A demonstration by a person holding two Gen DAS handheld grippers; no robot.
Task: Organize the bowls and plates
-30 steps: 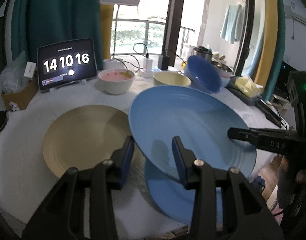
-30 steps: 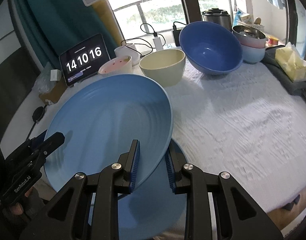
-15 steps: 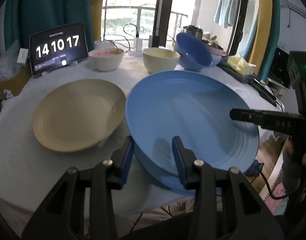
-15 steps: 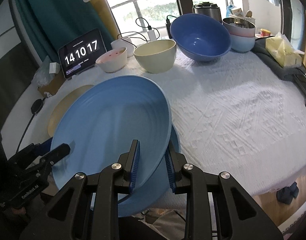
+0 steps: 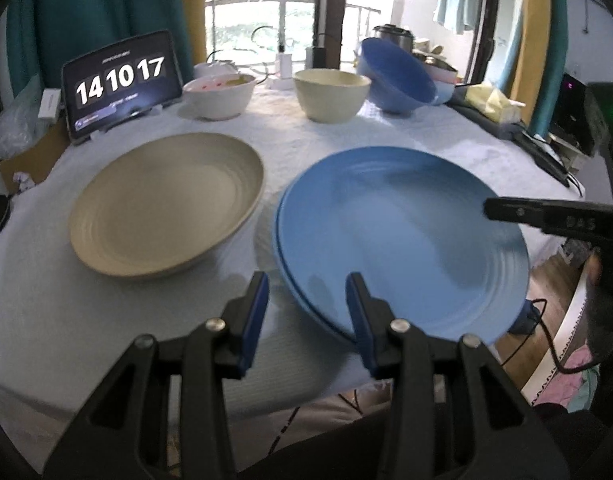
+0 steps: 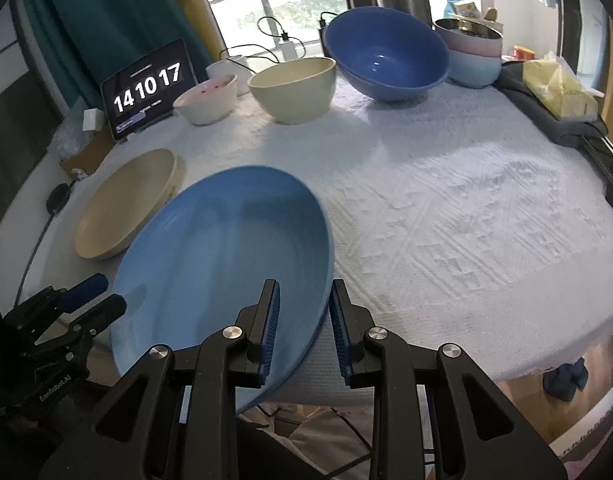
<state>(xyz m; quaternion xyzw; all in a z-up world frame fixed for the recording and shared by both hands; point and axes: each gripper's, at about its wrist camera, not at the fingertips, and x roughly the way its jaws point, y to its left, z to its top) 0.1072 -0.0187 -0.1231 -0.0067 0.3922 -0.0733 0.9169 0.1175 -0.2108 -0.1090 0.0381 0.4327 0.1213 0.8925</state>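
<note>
Left wrist view: I look down my left gripper (image 5: pixel 306 312) at the near edge of the table (image 5: pixel 406 140), covered in a white textured cloth.
Left fingers: spread apart – the near rim of the blue plate (image 5: pixel 402 240) runs between the pads, and I see a clear gap on the left pad's side; whether the right pad touches the rim I cannot tell.
Blue plate: at the near right of the table, overhanging the edge towards me; a second blue rim shows just beneath its left side, so it lies on another blue plate (image 5: pixel 280 256).
Right gripper: I see my right gripper (image 6: pixel 304 328) straddling the plate's rim on the opposite side, one pad over the inside, one outside – a visible gap remains by the outer pad, so I cannot tell whether it pinches.
Beige plate: the beige plate (image 5: pixel 166 204) lies flat, just to the left of the blue one, apart from it.
Bowls: along the far side stand a white bowl (image 5: pixel 220 96), a cream bowl (image 5: pixel 330 94) and a tilted dark blue bowl (image 6: pixel 386 52), with stacked pastel bowls (image 6: pixel 472 54) beside it.
Clock: a tablet (image 5: pixel 122 82) stands at the far left and reads 14 10 17.
</note>
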